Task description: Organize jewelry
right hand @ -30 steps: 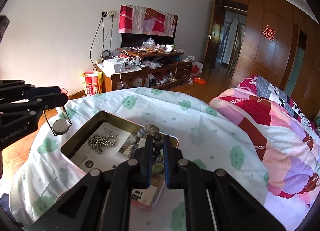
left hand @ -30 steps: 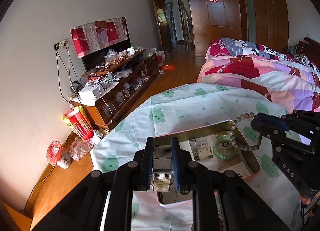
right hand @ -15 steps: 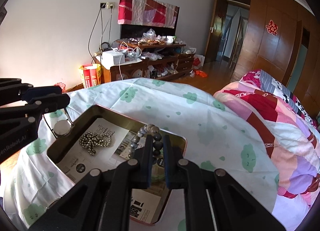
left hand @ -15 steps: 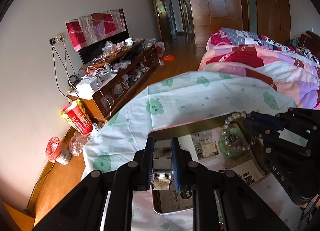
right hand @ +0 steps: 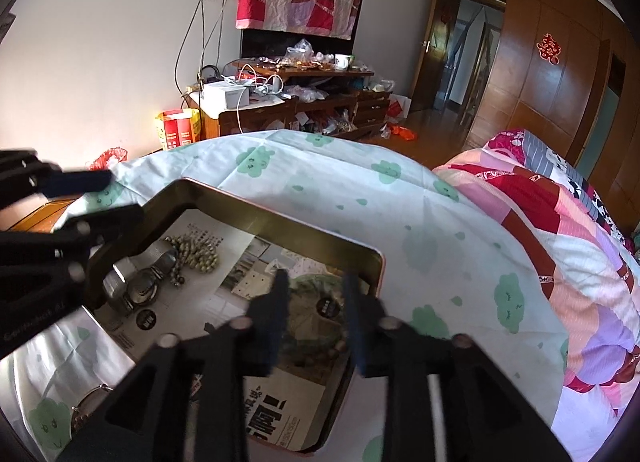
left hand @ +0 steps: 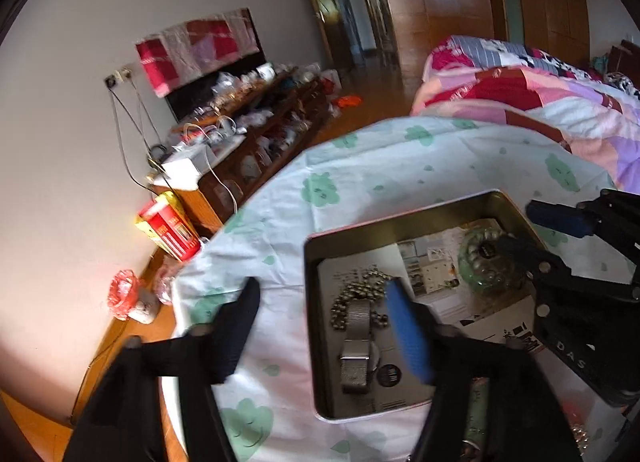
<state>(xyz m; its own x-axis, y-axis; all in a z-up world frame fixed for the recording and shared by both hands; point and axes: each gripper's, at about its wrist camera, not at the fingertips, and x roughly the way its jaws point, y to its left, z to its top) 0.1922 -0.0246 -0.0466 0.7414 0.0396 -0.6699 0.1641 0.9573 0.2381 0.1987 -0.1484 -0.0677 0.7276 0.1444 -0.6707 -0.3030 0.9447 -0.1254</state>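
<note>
Jewelry sits in the tin (left hand: 400, 217): watch (left hand: 356, 346) with mesh strap, bead chain (left hand: 360, 290) heaped across its strap, green bangle (left hand: 480, 262) with a bead bracelet (left hand: 478, 250) on it, all on printed paper lining.

Left gripper (left hand: 324, 326): fingers wide apart, empty; watch lies between them, just inside the blue pad, with the tin's near wall crossing the gap. Right gripper (right hand: 316, 318): fingers parted, empty, poised over the bangle, which shows between them in the right wrist view.

Handling, judged:
- Watch: light but dense, case slick; mesh strap flexes. Grip across the strap near the case, or across the case itself.
- Bead chain: limp, will trail and snag on the strap; pinch the bunched middle.
- Bangle: rigid, smooth, likely brittle; clamp across the rim, gently.
- Bracelet: loose string, round beads roll; take it over the strand.

Writing: "DAS" partly legible on the right gripper's body in the left wrist view. Large Chinese characters on the lining paper, not readable. Red double-happiness cutout (right hand: 549, 49) on the wardrobe.
</note>
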